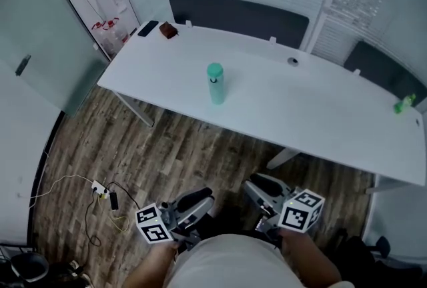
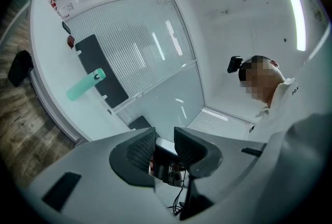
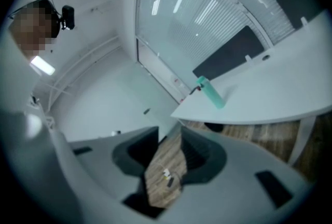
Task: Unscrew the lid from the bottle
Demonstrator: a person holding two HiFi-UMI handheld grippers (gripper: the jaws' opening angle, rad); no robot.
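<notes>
Both hand-held grippers held low at the waist, teal bottle well ahead with its lid on

Left hand-held gripper [image 1: 199,200] and right hand-held gripper [image 1: 259,187] each show jaws narrowly apart, gripping nothing. The teal bottle [image 1: 215,85] stands upright, lid [image 1: 214,71] on top, near the front edge of the white surface [image 1: 300,100]. It sits at about 12 o'clock from the left and 11 o'clock from the right, so the left looks slightly nearer.

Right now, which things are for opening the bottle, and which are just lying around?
For the job: teal bottle; lid, on the bottle; left hand-held gripper and right hand-held gripper, both open and empty.

Just lying about: black phone; small brown object; green thing at the table edge; power strip on the floor.
</notes>
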